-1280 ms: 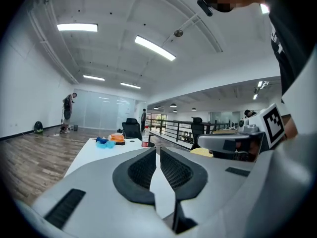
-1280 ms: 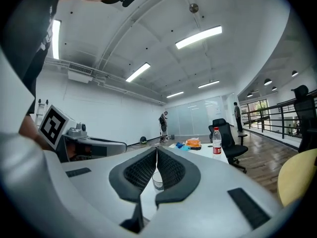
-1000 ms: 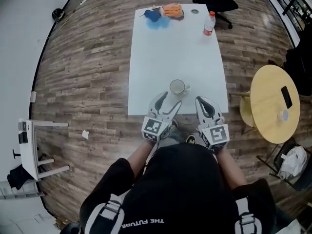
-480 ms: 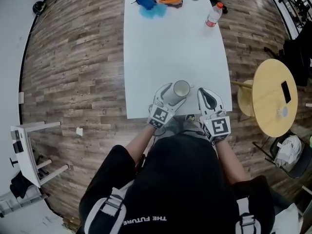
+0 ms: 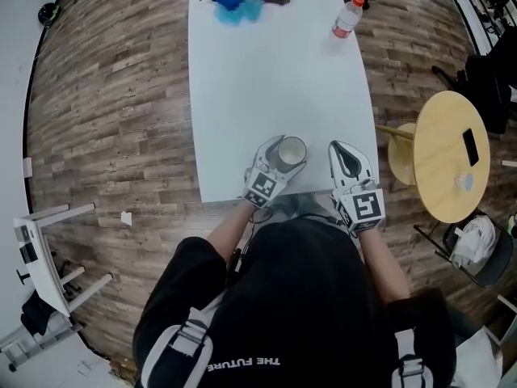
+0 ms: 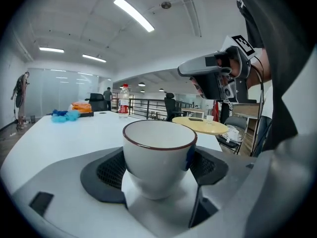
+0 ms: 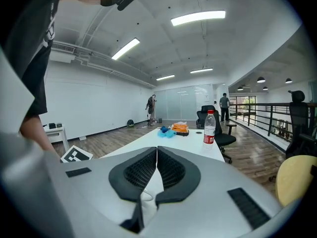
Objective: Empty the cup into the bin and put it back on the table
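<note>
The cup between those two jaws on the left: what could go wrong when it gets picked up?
1. The cup stands near the front edge of the table. The left gripper is opening its jaws around it, and a bump could tip it or slide it off.
2. The cup narrows toward its base, so a low grip might slip.
3. The shut right gripper is close by and could knock it.

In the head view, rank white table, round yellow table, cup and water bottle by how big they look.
Largest: white table.
Next: round yellow table.
Last, cup and water bottle look alike; not ranked.
</note>
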`<action>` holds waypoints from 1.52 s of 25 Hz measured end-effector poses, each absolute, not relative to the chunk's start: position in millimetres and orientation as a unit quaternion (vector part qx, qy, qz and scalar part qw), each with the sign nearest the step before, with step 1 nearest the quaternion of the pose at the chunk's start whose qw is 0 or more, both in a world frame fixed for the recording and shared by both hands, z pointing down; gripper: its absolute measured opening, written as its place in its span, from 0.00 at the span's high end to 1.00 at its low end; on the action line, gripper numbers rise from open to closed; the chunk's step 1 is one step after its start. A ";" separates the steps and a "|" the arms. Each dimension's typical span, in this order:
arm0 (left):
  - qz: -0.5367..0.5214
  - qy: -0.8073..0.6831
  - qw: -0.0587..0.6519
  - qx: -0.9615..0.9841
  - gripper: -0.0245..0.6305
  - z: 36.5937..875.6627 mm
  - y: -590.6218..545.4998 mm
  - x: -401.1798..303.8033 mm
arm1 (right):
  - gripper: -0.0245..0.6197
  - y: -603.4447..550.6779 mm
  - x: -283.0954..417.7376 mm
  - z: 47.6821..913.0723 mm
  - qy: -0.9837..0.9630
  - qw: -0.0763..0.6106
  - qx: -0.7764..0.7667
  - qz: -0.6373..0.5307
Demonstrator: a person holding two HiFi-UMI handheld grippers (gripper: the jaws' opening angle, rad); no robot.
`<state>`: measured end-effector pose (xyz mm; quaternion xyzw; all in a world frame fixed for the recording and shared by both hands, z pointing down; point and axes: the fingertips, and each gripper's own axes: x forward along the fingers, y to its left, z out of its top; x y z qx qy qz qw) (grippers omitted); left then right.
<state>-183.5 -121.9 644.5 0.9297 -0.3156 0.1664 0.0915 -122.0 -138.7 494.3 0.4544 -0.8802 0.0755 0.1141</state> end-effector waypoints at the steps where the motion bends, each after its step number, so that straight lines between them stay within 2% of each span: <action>1: 0.166 -0.315 0.093 0.930 0.39 645.2 -123.0 -182.5 | 0.94 -139.7 -120.9 495.6 -0.881 0.113 0.454 0.075; 11: 0.169 -0.316 0.093 0.929 0.39 644.5 -133.4 -173.4 | 0.94 -142.0 -118.7 517.6 -0.880 0.135 0.446 0.091; 17: 0.163 -0.326 0.124 0.923 0.39 634.8 -135.6 -176.5 | 0.94 -142.5 -109.0 518.0 -0.882 0.131 0.446 0.084; 27: 0.084 -0.301 0.105 0.944 0.39 506.9 -156.0 -161.9 | 0.92 -148.4 -103.8 487.9 -0.894 0.102 0.431 0.062; 31: 0.095 -0.252 0.061 0.961 0.39 463.7 -144.2 -138.1 | 0.77 -151.0 -98.7 457.9 -0.895 0.055 0.440 0.049; 36: 0.109 -0.216 0.038 0.970 0.39 449.0 -130.5 -111.2 | 0.78 -155.2 -80.3 446.4 -0.882 0.042 0.468 0.031; 38: 0.112 -0.209 0.034 0.971 0.39 446.3 -126.5 -103.2 | 0.88 -150.7 -75.1 445.0 -0.880 0.033 0.471 0.041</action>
